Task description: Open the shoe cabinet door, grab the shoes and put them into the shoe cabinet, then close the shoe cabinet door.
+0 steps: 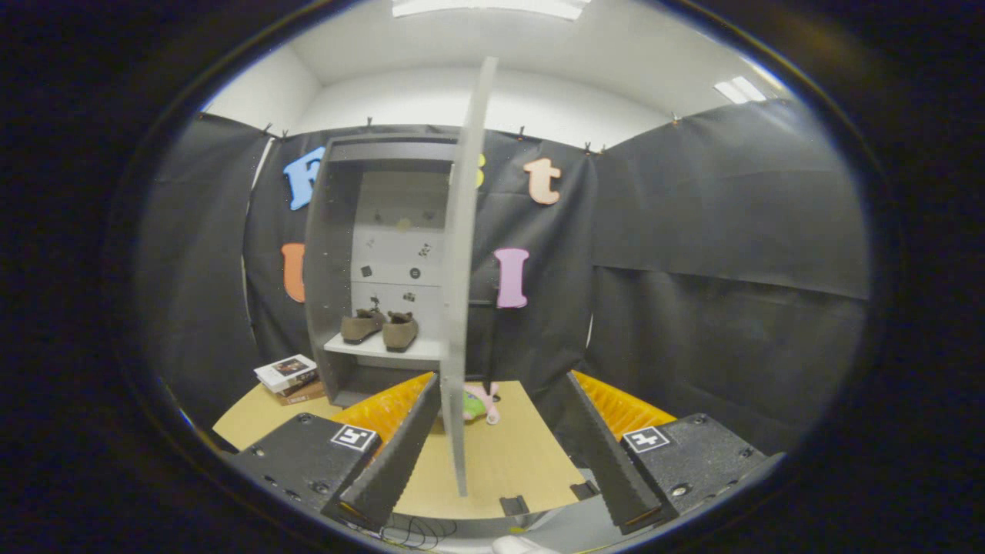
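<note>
gripper (504, 400): we see the two fingers spread wide, nothing gripped between them; the door's edge stands in the gap, close to the left finger, and we cannot tell whether it touches.
cabinet: we mark a tall grey open-fronted shoe cabinet (332, 254) standing upright on the table, beyond the fingers, against the booth's black cloth wall.
door: we see the thin grey flat cabinet door (462, 269) swung open, edge-on to the camera, hanging from the cabinet's right side and reaching down between the fingers.
shoes: we find a pair of brown suede slip-on shoes (382, 326) side by side on the cabinet's pale shelf (381, 348), heels toward us, one compartment open below them.
table: we see a light wooden table top (500, 454) under everything.
books: we note a small stack of books (289, 378) lying just left of the cabinet's base.
toy: we spot a small pink and green soft toy (481, 403) on the table just behind the door's lower part, partly hidden.
</note>
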`<control>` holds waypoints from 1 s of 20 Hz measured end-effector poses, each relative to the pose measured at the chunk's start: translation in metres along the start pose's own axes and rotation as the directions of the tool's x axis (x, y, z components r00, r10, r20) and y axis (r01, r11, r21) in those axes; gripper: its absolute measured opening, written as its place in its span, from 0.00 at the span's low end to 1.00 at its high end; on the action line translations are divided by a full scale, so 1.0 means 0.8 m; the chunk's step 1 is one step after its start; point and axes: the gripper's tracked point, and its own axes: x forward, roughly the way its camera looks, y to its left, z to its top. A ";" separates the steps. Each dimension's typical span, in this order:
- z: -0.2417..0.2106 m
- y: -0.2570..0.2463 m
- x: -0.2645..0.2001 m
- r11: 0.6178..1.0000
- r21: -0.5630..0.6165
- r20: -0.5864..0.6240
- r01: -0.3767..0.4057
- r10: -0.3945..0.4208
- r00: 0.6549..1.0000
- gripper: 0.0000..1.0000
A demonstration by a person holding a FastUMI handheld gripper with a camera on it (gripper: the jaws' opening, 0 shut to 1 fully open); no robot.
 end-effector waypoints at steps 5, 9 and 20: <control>0.002 -0.061 0.061 0.999 0.035 -0.018 -0.027 0.027 0.999 1.00; 0.005 -0.062 0.121 0.988 0.068 -0.026 -0.136 0.138 0.990 1.00; 0.016 0.005 0.173 0.896 0.046 -0.050 -0.441 0.443 0.895 0.96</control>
